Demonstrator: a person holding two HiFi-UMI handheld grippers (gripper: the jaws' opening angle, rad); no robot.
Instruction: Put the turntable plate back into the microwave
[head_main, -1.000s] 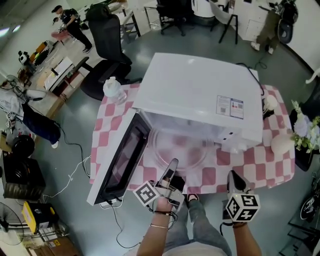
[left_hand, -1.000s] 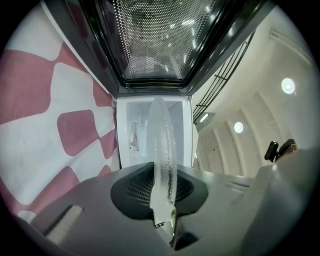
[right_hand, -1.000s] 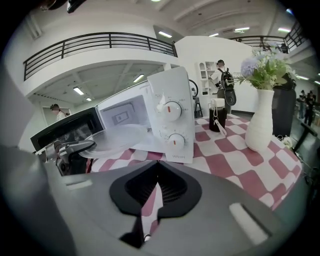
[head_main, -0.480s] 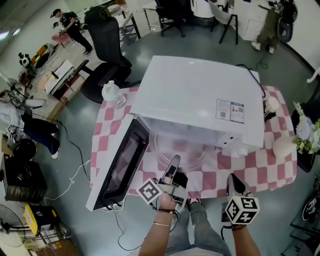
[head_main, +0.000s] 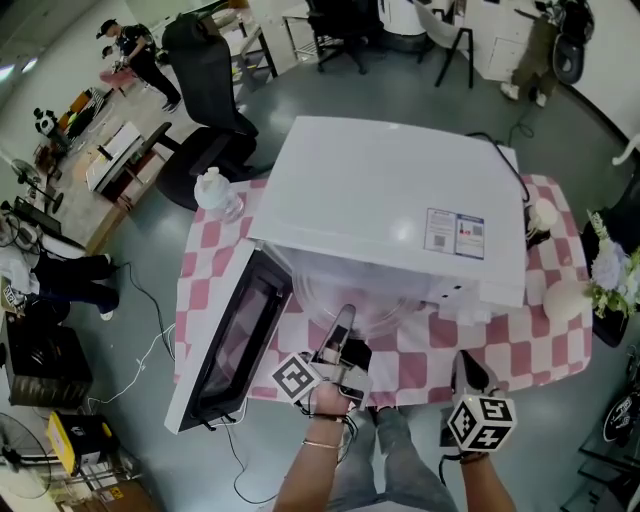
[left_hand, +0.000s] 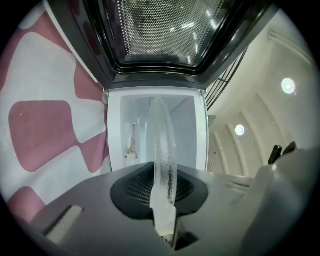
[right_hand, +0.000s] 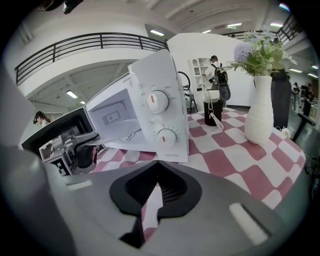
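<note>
The clear glass turntable plate (head_main: 368, 298) lies flat at the mouth of the white microwave (head_main: 390, 195), its far part under the oven's top. My left gripper (head_main: 341, 330) is shut on the plate's near rim. In the left gripper view the plate (left_hand: 163, 130) runs edge-on from between the jaws of the left gripper (left_hand: 163, 172) into the white cavity (left_hand: 187, 130). The microwave door (head_main: 232, 335) hangs open at the left. My right gripper (head_main: 468, 372) is shut with nothing in it, low at the table's front right; the right gripper view shows its jaws closed (right_hand: 159, 182).
A red-and-white checked cloth (head_main: 480, 345) covers the table. A plastic bottle (head_main: 215, 190) stands at the back left, a white vase (right_hand: 260, 115) with flowers at the right, a dark mug (right_hand: 212, 111) behind the microwave. Office chairs and people are further off.
My left gripper has pushed forward with the plate, and more of the plate now lies under the microwave's top. The right gripper has stayed where it was.
</note>
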